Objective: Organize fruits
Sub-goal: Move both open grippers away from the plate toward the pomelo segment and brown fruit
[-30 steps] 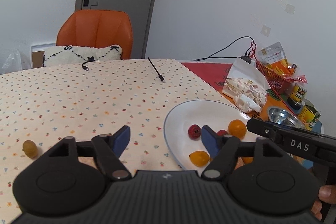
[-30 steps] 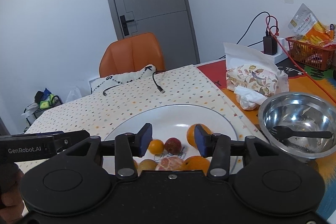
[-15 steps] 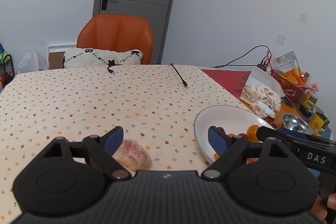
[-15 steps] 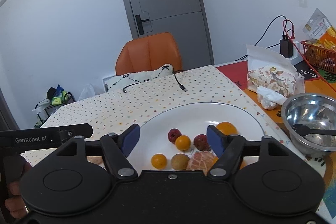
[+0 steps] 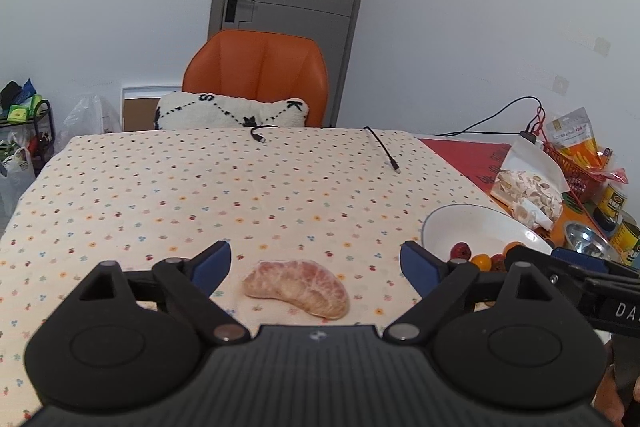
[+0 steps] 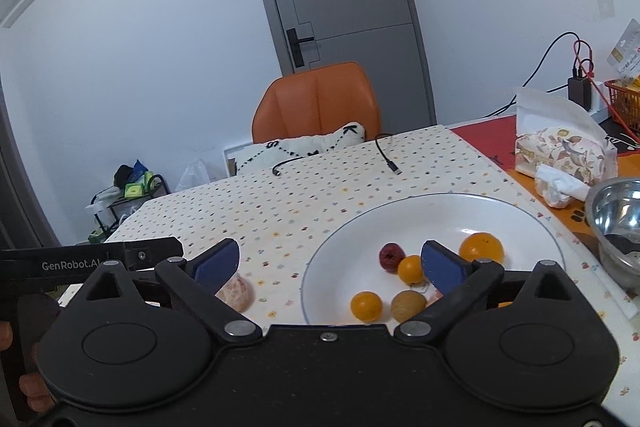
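Note:
A peeled citrus piece [image 5: 298, 287] lies on the dotted tablecloth, centred between and slightly nearer than the wide-apart fingertips of my left gripper [image 5: 316, 263], which is open and holds nothing. The same piece [image 6: 237, 291] shows at the left of the right wrist view. The white plate [image 6: 400, 215] holds an orange [image 6: 481, 247], a dark red fruit [image 6: 391, 257], two small orange fruits [image 6: 410, 269] and a tan fruit [image 6: 408, 305]. My right gripper [image 6: 330, 261] is open above the plate's near left rim. The plate [image 5: 472, 225] sits right of my left gripper.
A steel bowl [image 6: 618, 223], a tissue pack [image 6: 564, 151] and a red basket [image 5: 576, 167] crowd the table's right side. Two black cables [image 5: 382, 147] lie at the far edge. An orange chair [image 5: 256, 83] with a cushion stands behind the table.
My left gripper swung left, away from the plate, and now frames the peeled citrus piece. My right gripper pulled back from the plate's fruits and its fingers spread wider.

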The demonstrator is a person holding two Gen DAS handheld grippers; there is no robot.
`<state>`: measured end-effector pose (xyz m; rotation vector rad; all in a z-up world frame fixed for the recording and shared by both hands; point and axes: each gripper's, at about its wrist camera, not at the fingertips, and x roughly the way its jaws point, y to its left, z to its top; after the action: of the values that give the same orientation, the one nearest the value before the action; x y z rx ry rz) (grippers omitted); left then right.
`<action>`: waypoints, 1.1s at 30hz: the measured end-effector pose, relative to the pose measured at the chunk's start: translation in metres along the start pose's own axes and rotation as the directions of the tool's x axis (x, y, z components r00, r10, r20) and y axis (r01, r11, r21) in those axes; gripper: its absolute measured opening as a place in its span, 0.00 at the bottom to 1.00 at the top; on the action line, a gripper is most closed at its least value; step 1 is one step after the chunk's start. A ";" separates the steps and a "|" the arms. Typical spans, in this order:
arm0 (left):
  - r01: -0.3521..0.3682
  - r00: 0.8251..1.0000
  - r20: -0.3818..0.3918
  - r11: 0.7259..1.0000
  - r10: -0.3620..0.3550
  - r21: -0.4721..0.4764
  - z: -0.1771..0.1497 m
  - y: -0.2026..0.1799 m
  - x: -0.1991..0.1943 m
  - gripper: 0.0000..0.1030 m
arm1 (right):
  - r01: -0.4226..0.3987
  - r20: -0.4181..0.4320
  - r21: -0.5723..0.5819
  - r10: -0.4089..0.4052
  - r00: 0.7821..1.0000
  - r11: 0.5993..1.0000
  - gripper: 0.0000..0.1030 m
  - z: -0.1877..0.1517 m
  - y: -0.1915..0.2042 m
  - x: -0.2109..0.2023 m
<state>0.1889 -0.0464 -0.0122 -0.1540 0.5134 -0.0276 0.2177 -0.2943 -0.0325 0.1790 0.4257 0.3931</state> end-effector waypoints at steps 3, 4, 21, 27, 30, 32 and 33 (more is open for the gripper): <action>-0.012 1.000 0.004 1.000 0.012 -0.006 0.000 0.007 -0.003 0.88 | -0.010 -0.002 -0.002 0.010 1.000 1.000 0.98 -0.001 0.005 0.002; -0.018 1.000 0.007 1.000 0.018 -0.007 0.000 0.009 -0.004 0.88 | -0.013 -0.002 -0.003 0.013 1.000 1.000 0.99 -0.002 0.007 0.002; -0.094 0.995 0.023 0.995 0.095 -0.033 -0.002 0.049 -0.017 0.92 | -0.058 -0.033 -0.012 0.057 0.998 0.998 1.00 -0.009 0.033 0.018; -0.114 0.993 0.021 0.992 0.115 -0.048 -0.003 0.066 -0.021 0.92 | -0.082 -0.043 -0.027 0.080 0.996 0.996 1.00 -0.010 0.041 0.023; -0.121 0.992 0.021 0.992 0.122 -0.035 -0.004 0.071 -0.022 0.92 | -0.099 -0.047 -0.045 0.097 0.994 0.994 1.00 -0.011 0.047 0.026; -0.119 0.993 0.020 0.992 0.120 -0.038 -0.005 0.076 -0.023 0.92 | -0.110 -0.052 -0.056 0.107 0.993 0.992 0.99 -0.011 0.051 0.029; -0.117 0.993 0.019 0.992 0.118 -0.043 -0.006 0.079 -0.023 0.92 | -0.116 -0.057 -0.062 0.113 0.992 0.991 0.98 -0.012 0.053 0.030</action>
<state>0.1651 0.0319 -0.0184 -0.1645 0.5012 0.1001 0.2205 -0.2328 -0.0410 0.1303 0.4564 0.5251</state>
